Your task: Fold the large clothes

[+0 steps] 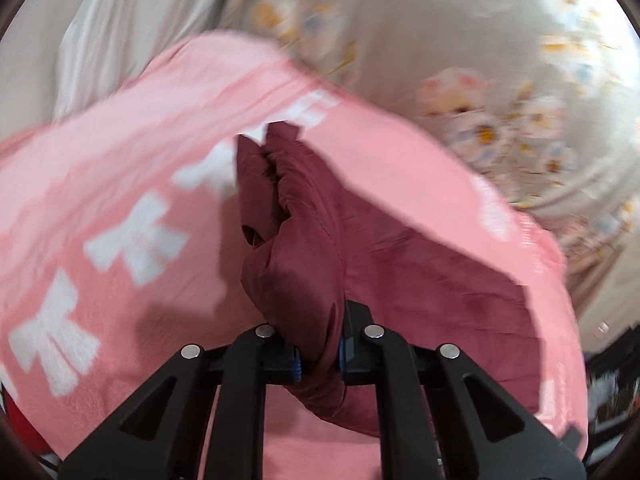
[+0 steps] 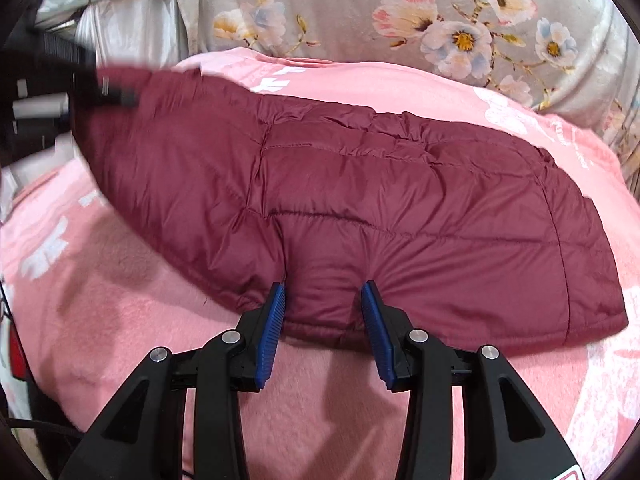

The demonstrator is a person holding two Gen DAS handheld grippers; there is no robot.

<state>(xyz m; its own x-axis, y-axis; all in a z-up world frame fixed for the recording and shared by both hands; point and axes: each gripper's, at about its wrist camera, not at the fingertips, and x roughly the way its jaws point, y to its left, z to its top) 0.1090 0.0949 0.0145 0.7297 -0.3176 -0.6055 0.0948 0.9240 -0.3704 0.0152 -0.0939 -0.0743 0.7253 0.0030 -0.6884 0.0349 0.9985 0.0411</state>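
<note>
Pink blanket [image 2: 120, 320]: fills most of both views, fleecy, with white bow shapes along its left part in the left wrist view; it carries the jacket.
Floral cover [image 2: 440, 12]: grey fabric with pink, white and blue flowers, across the top of the right wrist view and the upper right of the left wrist view, behind the blanket.
Pale sheet [image 2: 132, 28]: silvery-white folds at the upper left of the right wrist view.
Maroon puffer jacket [image 2: 360, 184]: quilted, spread across the centre of the right wrist view, from upper left to lower right, lying on the blanket; its near hem bulges toward the bottom of the frame.
Jacket in left wrist view: a gathered, wrinkled fold rises from bottom centre toward the middle of the frame, with more maroon fabric trailing to the right.
Right gripper [image 2: 324, 300]: bottom centre; the 2 blue-padded fingers [image 2: 272, 332] stand apart and pinch a puffed roll of the jacket's hem between them.
Left gripper [image 1: 320, 360]: bottom centre; the 2 fingers are nearly together, clamped on the thin fold of jacket fabric.
Left wrist view: blurred.
</note>
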